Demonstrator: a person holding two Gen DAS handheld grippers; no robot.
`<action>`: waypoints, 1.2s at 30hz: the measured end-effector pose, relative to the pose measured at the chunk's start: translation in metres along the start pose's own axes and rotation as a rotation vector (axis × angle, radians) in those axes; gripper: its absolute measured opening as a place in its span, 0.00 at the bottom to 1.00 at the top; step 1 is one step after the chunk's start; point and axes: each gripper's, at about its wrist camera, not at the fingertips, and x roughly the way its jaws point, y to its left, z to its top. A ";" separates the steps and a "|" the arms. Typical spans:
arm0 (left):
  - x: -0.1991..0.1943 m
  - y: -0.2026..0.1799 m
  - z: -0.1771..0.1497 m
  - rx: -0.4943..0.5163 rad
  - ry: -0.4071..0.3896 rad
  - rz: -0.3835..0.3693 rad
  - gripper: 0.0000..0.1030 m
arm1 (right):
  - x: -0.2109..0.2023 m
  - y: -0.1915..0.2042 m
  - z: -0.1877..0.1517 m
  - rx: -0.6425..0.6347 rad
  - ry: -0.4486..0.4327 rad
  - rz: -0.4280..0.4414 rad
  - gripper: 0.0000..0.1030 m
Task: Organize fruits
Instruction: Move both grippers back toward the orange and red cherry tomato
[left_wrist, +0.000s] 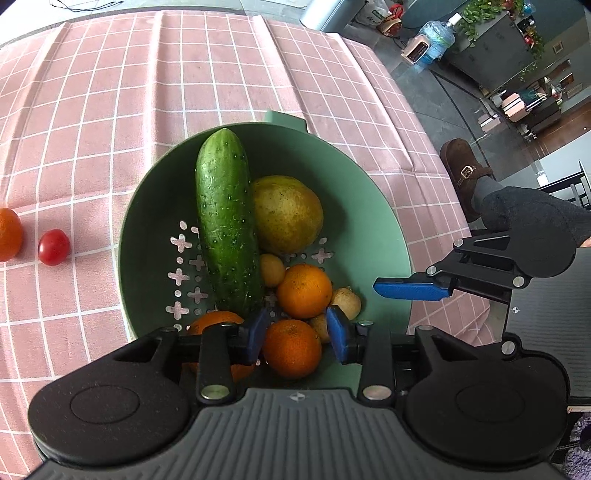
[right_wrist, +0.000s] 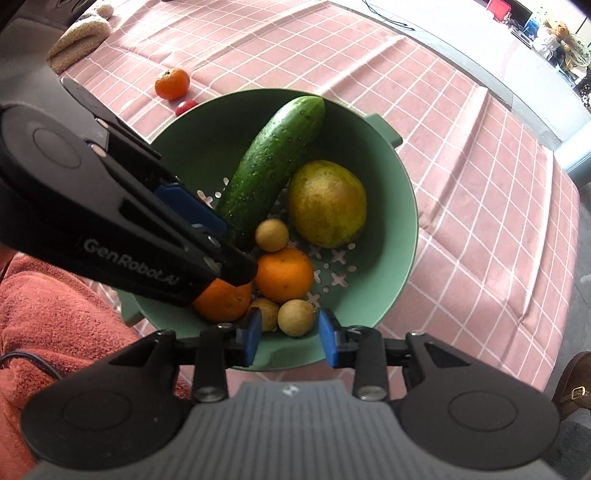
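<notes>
Fruits nearly gathered: our left gripper (left_wrist: 295, 334) stood half open astride an orange (left_wrist: 291, 349) inside the green colander (left_wrist: 373, 229), gripping nothing we could confirm; our right gripper (right_wrist: 290, 338) hung open, empty. Next, seemingly, the outlying tangerine (right_wrist: 172, 84) and tomato (right_wrist: 184, 107).

My black left gripper body (right_wrist: 122, 206) hides part of one round orange (right_wrist: 221, 301). Loose orange mandarin (left_wrist: 9, 234) cut by frame edge. Can't tell my right gripper's (left_wrist: 410, 289) grip state.

Daylight floods my fisheye views; the pink checked tablecloth (right_wrist: 480, 192) glares pale, its grid bending at the edges.
</notes>
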 end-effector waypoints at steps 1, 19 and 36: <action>-0.004 0.001 -0.001 0.003 -0.005 -0.001 0.43 | -0.002 0.001 0.000 0.003 -0.003 0.000 0.31; -0.129 0.071 -0.028 0.090 -0.248 0.130 0.43 | -0.061 0.076 0.045 0.238 -0.263 0.060 0.32; -0.125 0.157 -0.051 0.149 -0.356 0.238 0.43 | 0.014 0.154 0.088 0.255 -0.456 -0.067 0.32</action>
